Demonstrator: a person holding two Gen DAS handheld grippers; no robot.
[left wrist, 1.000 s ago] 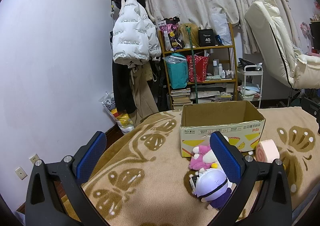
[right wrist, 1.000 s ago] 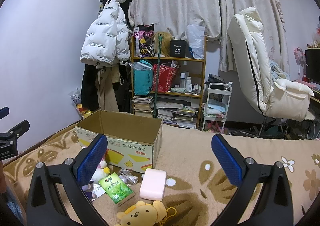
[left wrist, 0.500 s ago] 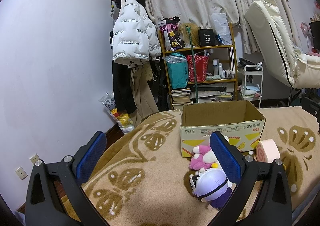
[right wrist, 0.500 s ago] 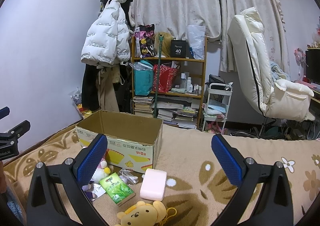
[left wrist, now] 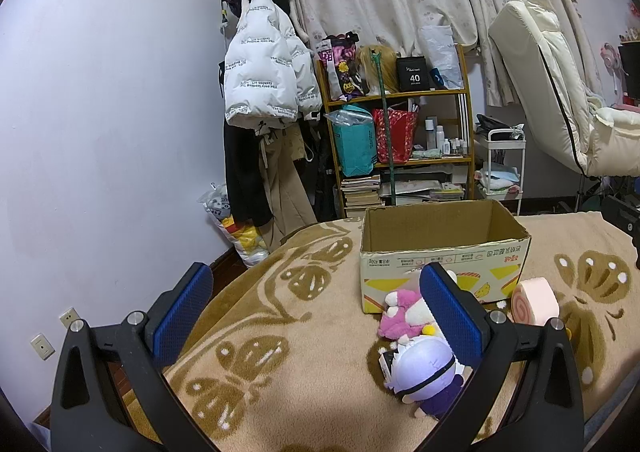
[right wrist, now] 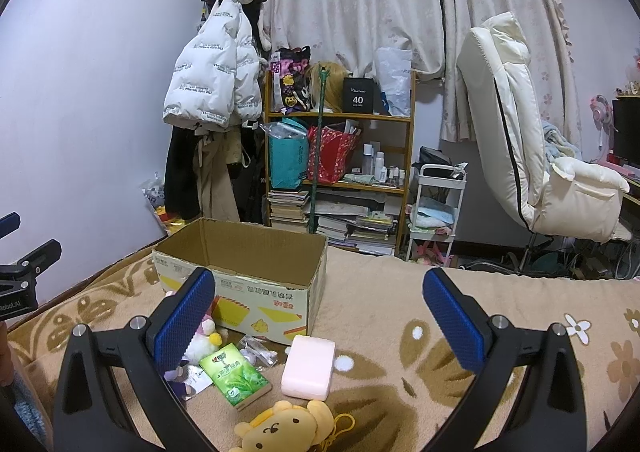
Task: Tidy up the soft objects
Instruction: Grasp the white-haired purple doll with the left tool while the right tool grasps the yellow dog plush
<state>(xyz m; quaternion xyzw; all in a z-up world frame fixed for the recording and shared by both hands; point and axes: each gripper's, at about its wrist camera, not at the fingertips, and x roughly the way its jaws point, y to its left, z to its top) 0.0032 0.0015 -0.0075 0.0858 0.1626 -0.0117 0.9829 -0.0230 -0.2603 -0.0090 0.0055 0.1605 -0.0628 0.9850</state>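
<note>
Both the left gripper (left wrist: pixel 316 310) and right gripper (right wrist: pixel 320 316) hang spread wide, holding nothing. An open brown cardboard box (right wrist: pixel 244 272) sits on the tan patterned blanket (right wrist: pixel 400 356). Near it lie a pink swirl-ended roll cushion (left wrist: pixel 536 302), a lavender round-headed plush doll (left wrist: pixel 424 372) and a yellow bear plush (right wrist: pixel 280 428).
</note>
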